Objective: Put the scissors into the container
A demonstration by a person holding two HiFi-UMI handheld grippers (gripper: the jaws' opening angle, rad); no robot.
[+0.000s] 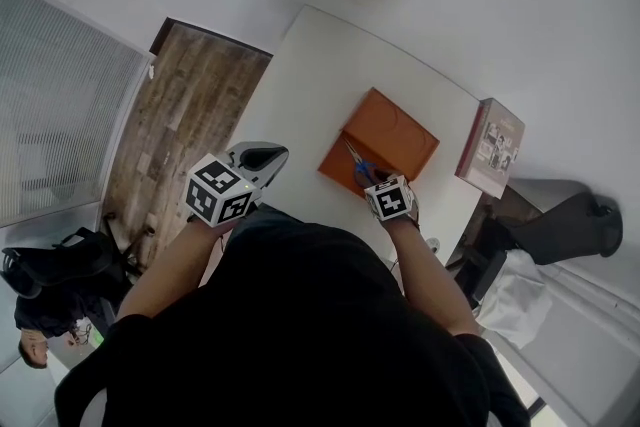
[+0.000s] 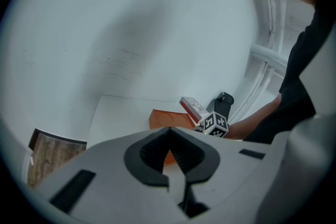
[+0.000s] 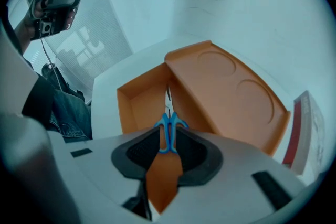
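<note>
Blue-handled scissors (image 3: 168,132) are clamped by their handles in my right gripper (image 3: 168,129), blades pointing forward and down into the open orange container (image 3: 128,105). In the head view the scissors (image 1: 356,162) hang over the container's near compartment (image 1: 337,162), with the right gripper (image 1: 367,175) just behind them. The container's lid (image 3: 226,86) lies flat to the right. My left gripper (image 1: 272,155) is held in the air at the table's near left edge, away from the container. Its jaws (image 2: 169,130) stand shut with nothing between them.
A book (image 1: 492,147) lies at the white table's (image 1: 300,85) right edge, beyond the container. A black object (image 1: 570,220) stands off the table's right side. Wooden flooring (image 1: 180,115) lies to the left, with a black bag (image 1: 45,275) on the ground.
</note>
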